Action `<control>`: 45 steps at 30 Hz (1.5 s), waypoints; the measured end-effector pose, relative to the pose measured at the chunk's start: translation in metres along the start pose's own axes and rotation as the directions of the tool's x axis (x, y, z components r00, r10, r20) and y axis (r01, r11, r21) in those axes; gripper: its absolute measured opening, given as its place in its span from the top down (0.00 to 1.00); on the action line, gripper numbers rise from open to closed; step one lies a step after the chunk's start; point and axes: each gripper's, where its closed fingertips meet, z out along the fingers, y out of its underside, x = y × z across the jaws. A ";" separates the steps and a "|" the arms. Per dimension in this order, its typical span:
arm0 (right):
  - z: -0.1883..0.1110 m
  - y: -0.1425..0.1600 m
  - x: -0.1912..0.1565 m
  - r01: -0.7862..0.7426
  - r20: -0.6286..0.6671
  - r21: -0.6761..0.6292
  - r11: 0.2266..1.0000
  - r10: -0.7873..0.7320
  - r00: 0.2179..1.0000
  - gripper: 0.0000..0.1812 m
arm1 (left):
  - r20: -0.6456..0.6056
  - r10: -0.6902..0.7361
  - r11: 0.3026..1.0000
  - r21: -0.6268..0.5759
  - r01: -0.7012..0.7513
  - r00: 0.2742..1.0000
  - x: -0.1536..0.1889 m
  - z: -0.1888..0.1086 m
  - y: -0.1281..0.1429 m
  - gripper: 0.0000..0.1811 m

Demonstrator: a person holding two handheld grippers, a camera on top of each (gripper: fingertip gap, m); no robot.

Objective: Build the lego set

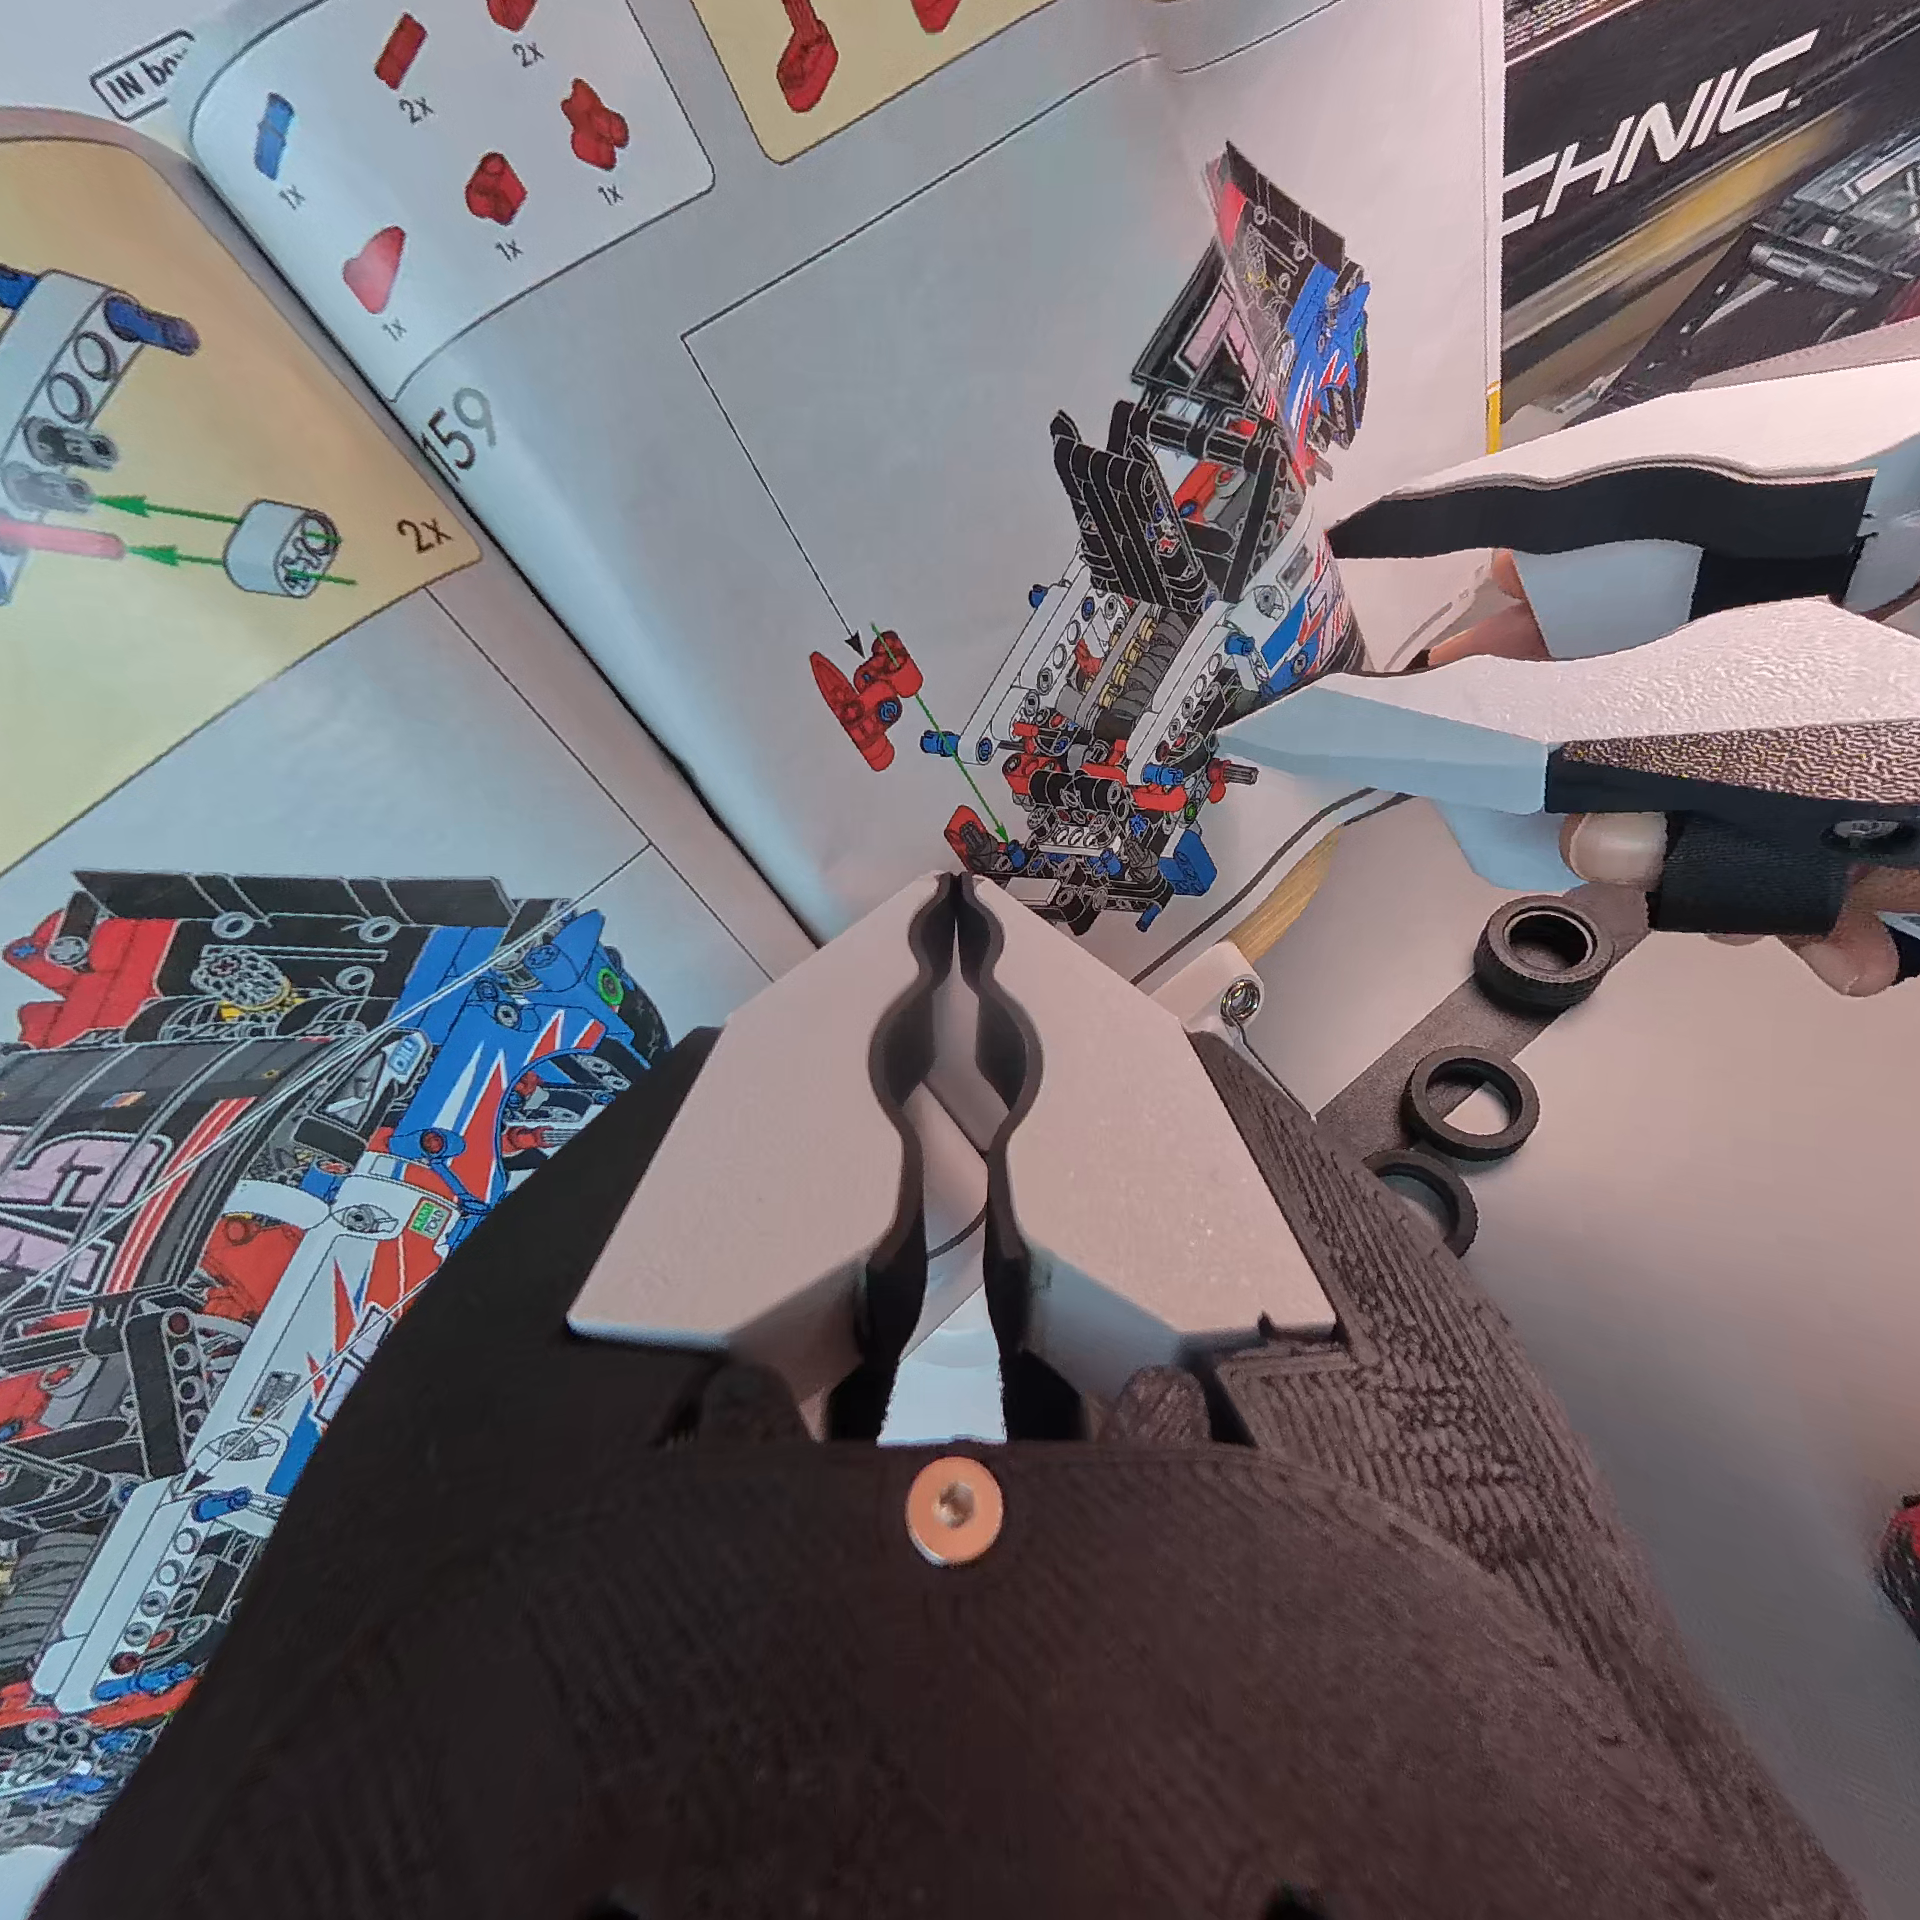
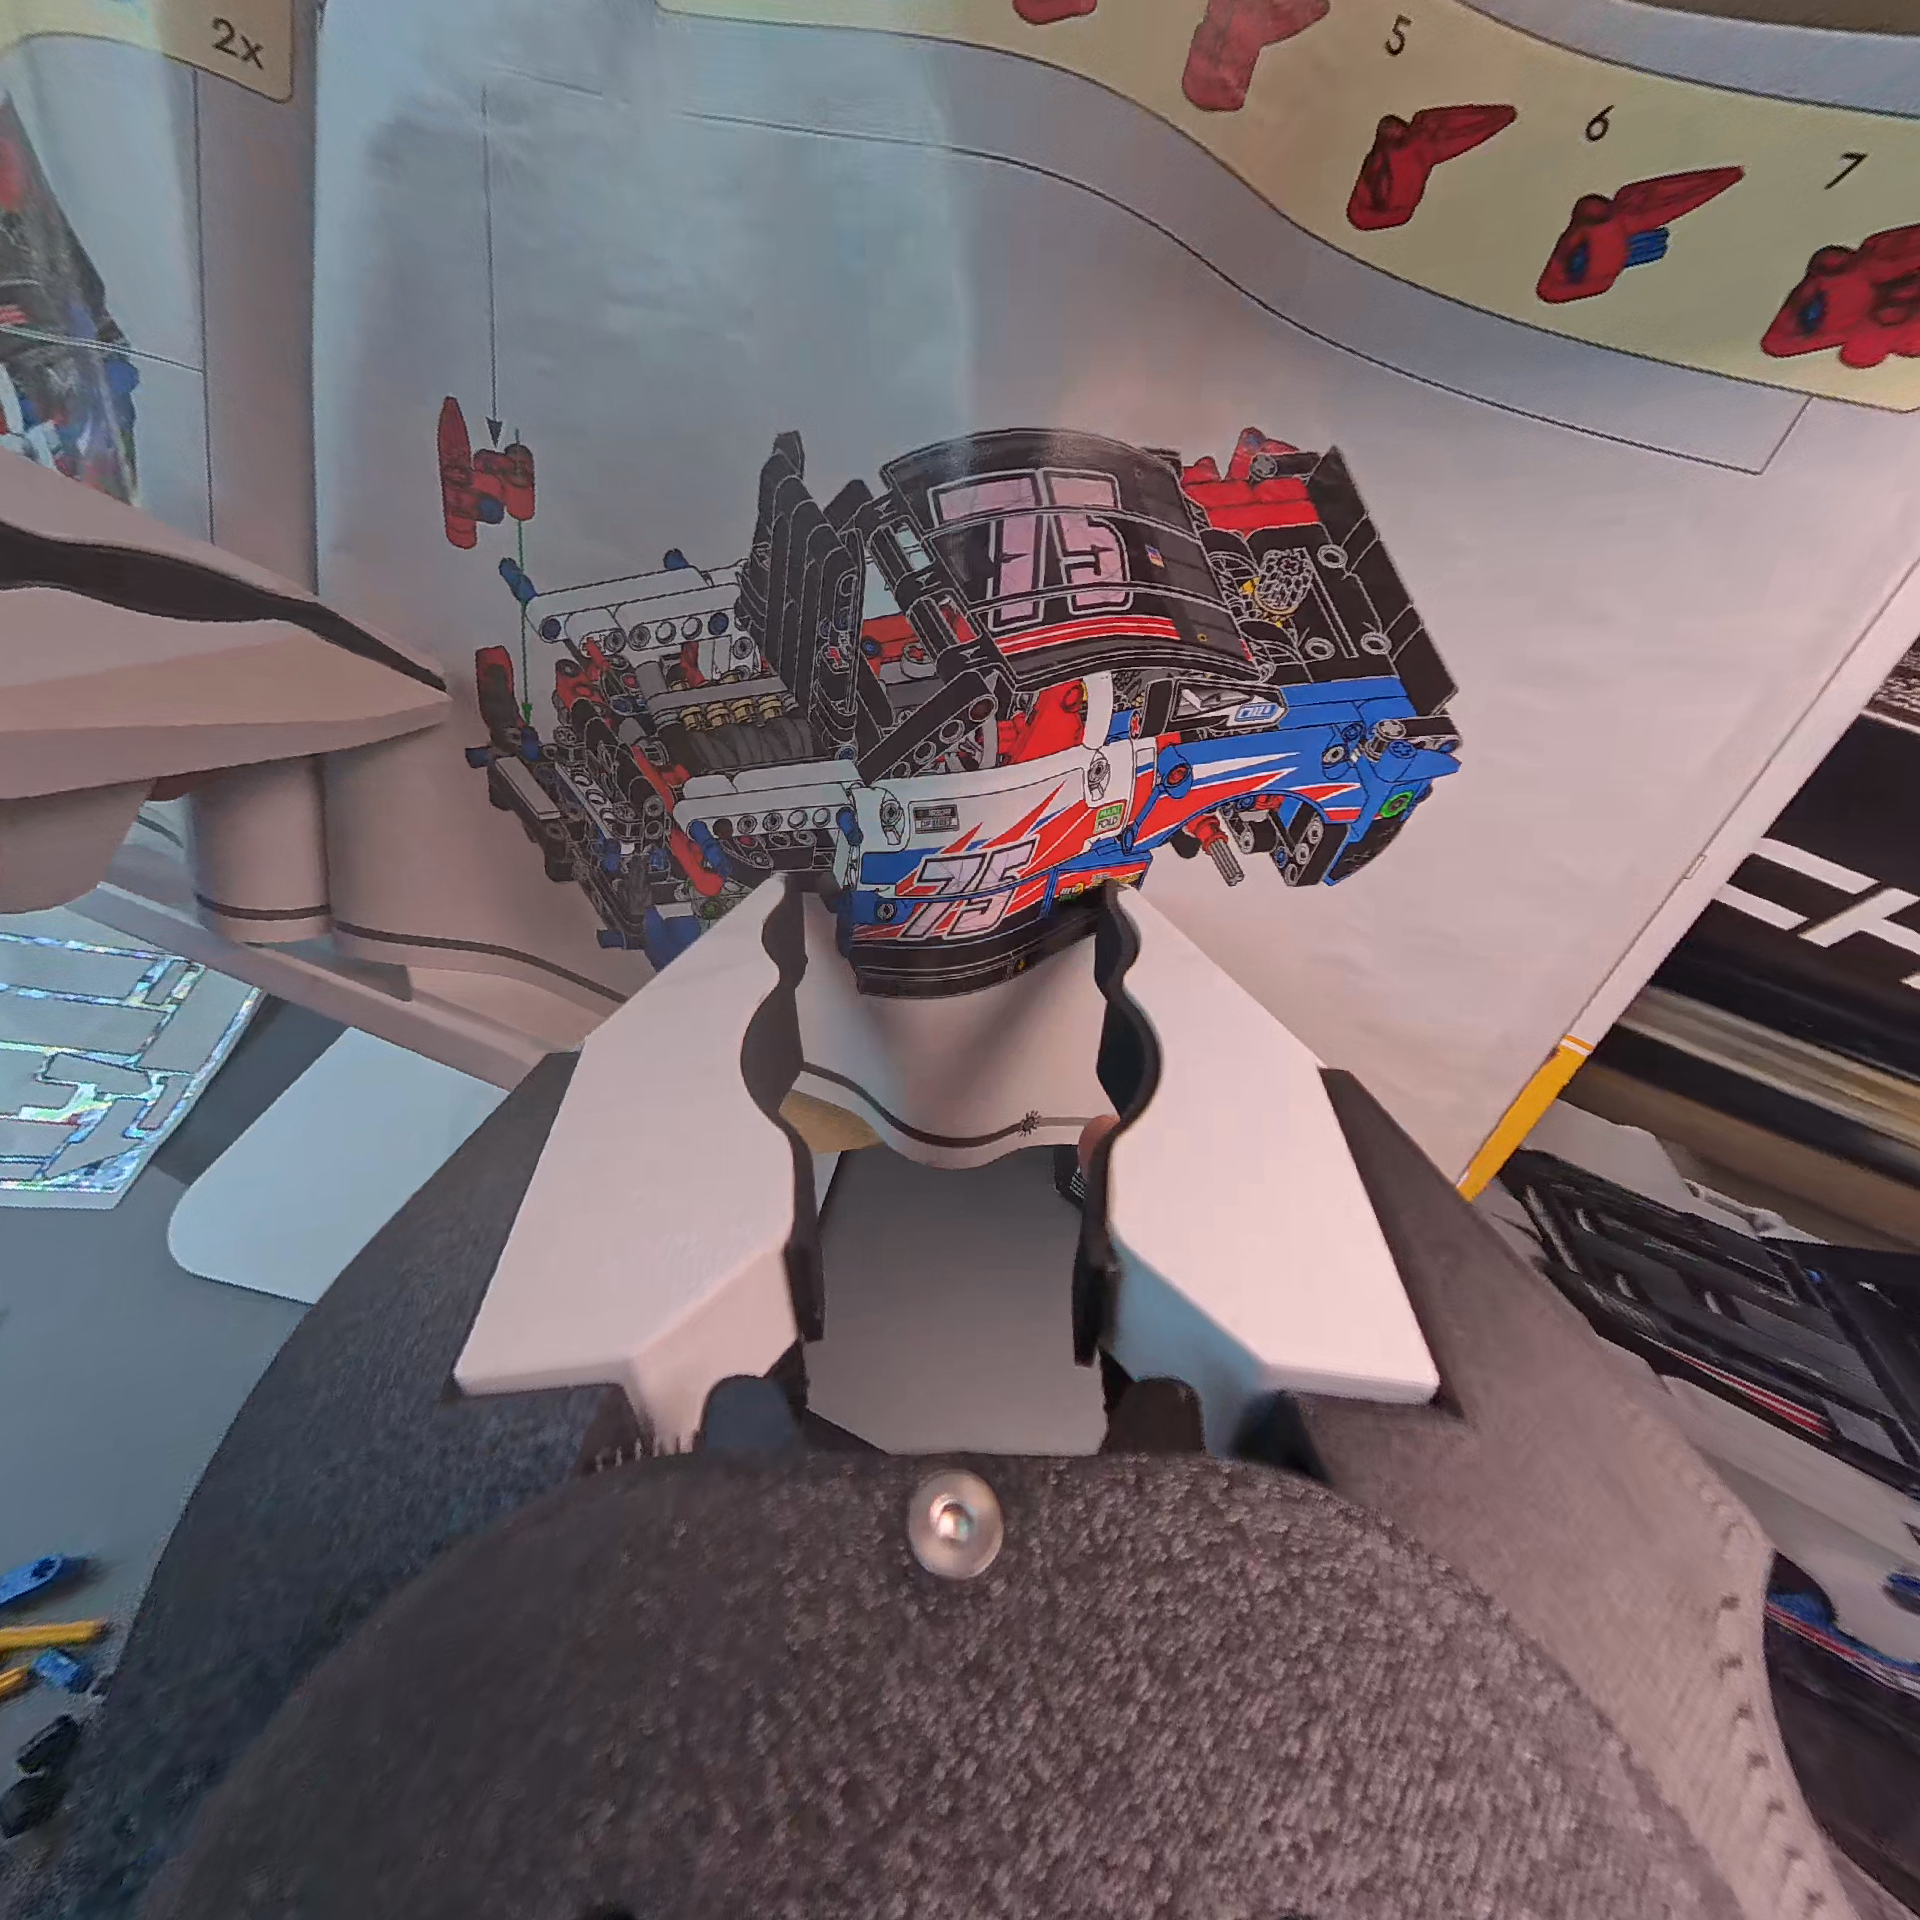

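Clenched with the left white-fingered gripper (image 1: 954, 883) at the glossy printed instruction booklet's (image 1: 831, 468) near edge, released with the right white-fingered gripper (image 2: 951, 904) around it, probably keeping the page readable.

The open instruction booklet (image 1: 644, 582) runs off the left and top edges in both wrist views. The left tongs (image 1: 954, 883) hide its lower margin. The black set box (image 1: 1704, 177) is cropped at right. Small blue and yellow pieces (image 2: 47, 1642) on the table are too blurred to identify.

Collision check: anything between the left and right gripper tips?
Only the instruction booklet page with its car diagram; no loose bricks. Clearest in left wrist view.
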 end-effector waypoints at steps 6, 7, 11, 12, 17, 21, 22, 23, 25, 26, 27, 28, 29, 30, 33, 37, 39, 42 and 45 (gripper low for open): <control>-0.008 -0.002 -0.002 0.055 0.011 0.023 0.998 -0.055 0.998 0.87 | 0.000 0.000 1.000 0.001 0.000 1.000 0.000 0.001 0.000 1.00; -0.010 -0.003 -0.004 0.067 0.016 0.026 0.997 -0.068 0.998 0.89 | 0.000 0.001 1.000 0.002 -0.001 1.000 0.000 0.001 0.000 1.00; -0.021 -0.010 -0.011 0.140 -0.014 0.071 0.988 -0.139 0.990 0.96 | -0.002 0.000 1.000 0.003 0.000 1.000 0.001 0.000 -0.001 1.00; -0.025 -0.011 -0.013 0.153 -0.017 0.087 0.984 -0.152 0.988 0.95 | -0.004 -0.001 1.000 0.004 0.001 1.000 0.001 0.000 -0.001 1.00; -0.044 -0.012 -0.021 0.128 0.079 0.181 0.975 -0.144 0.986 0.93 | -0.021 -0.011 1.000 0.012 0.011 1.000 0.003 -0.003 -0.001 1.00; -0.045 0.005 -0.019 0.037 0.154 0.138 0.990 -0.058 0.986 0.92 | -0.021 -0.011 1.000 0.016 0.011 1.000 0.003 -0.004 -0.001 1.00; -0.047 0.006 -0.019 0.026 0.165 0.144 0.989 -0.050 0.985 0.92 | -0.022 -0.014 1.000 0.017 0.014 1.000 0.003 -0.004 -0.001 1.00; -0.049 0.006 -0.019 0.031 0.163 0.159 0.987 -0.057 0.985 0.91 | -0.023 -0.015 1.000 0.017 0.016 1.000 0.003 -0.004 -0.001 1.00; -0.054 0.005 -0.021 0.054 0.160 0.184 0.981 -0.085 0.984 0.91 | -0.027 -0.014 1.000 0.019 0.015 1.000 0.003 -0.005 -0.001 1.00; -0.056 0.006 -0.021 0.063 0.155 0.185 0.981 -0.093 0.984 0.90 | -0.029 -0.015 1.000 0.021 0.015 0.999 0.003 -0.005 -0.001 1.00; -0.057 0.006 -0.022 0.072 0.156 0.186 0.980 -0.102 0.983 0.91 | -0.031 -0.018 1.000 0.022 0.018 0.999 0.003 -0.005 -0.001 1.00; -0.059 0.006 -0.023 0.086 0.149 0.196 0.977 -0.117 0.982 0.92 | -0.034 -0.022 1.000 0.022 0.023 0.999 0.003 -0.005 -0.001 1.00; -0.062 0.002 -0.021 0.110 0.123 0.223 0.969 -0.140 0.982 0.93 | -0.037 -0.026 0.999 0.023 0.027 0.999 0.003 -0.005 -0.001 1.00; -0.066 -0.003 -0.021 0.140 0.097 0.253 0.957 -0.169 0.981 0.94 | -0.040 -0.028 0.999 0.025 0.029 0.999 0.004 -0.006 -0.002 1.00; -0.076 -0.015 -0.027 0.218 0.050 0.333 0.917 -0.248 0.968 0.96 | -0.049 -0.034 0.999 0.028 0.035 0.998 0.004 -0.007 -0.002 1.00; -0.080 -0.018 -0.041 0.359 -0.023 0.371 0.857 -0.378 0.926 0.99 | -0.073 -0.060 0.998 0.033 0.062 0.996 0.004 -0.009 -0.002 1.00; -0.084 -0.019 -0.047 0.423 -0.065 0.389 0.818 -0.434 0.899 1.00 | -0.120 -0.092 0.994 0.043 0.098 0.989 0.009 -0.013 -0.005 0.99; -0.087 -0.019 -0.055 0.547 -0.148 0.380 0.746 -0.535 0.832 1.00 | -0.266 -0.186 0.972 0.094 0.217 0.946 0.023 -0.031 -0.025 0.90; -0.092 -0.022 -0.064 0.654 -0.228 0.364 0.663 -0.618 0.753 1.00 | -0.465 -0.300 0.917 0.099 0.386 0.833 0.044 -0.058 -0.048 0.81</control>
